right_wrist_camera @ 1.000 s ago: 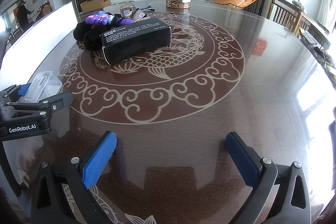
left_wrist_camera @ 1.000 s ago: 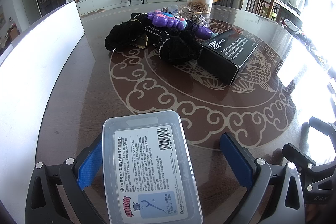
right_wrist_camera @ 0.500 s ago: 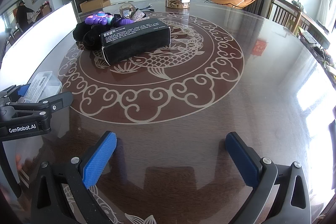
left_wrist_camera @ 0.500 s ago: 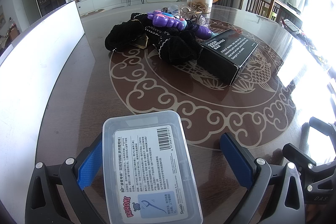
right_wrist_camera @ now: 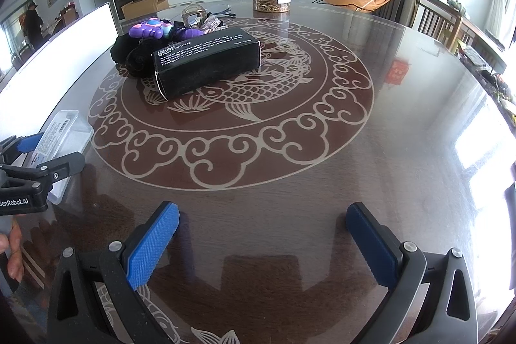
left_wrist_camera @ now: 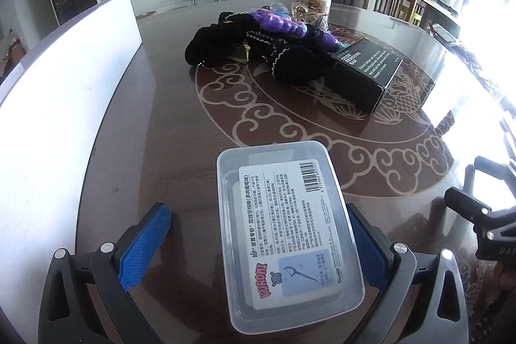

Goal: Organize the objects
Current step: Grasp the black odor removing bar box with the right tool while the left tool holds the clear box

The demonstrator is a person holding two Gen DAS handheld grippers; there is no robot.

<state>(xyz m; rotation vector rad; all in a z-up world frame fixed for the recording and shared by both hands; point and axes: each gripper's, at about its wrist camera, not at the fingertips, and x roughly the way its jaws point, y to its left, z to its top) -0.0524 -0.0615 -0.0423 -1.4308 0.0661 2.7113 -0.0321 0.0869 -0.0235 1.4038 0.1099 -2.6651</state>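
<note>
Floss box (left_wrist_camera: 287,234) btwn hand-held gripper (left_wrist_camera: 258,244) jaws

Light source: daylight from windows (right_wrist_camera: 503,8) at 3 o'clock, overexposed.
Glare: strong on the table (right_wrist_camera: 419,150) at 3 o'clock.
White panel (left_wrist_camera: 48,124): blown out.
Distortion: fisheye bending, dark corner vignette.
Focus: sharp centrally.

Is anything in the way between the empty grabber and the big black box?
Nothing visible. Only bare table lies between the right hand-held gripper, its jaws open, and the black box.
</note>
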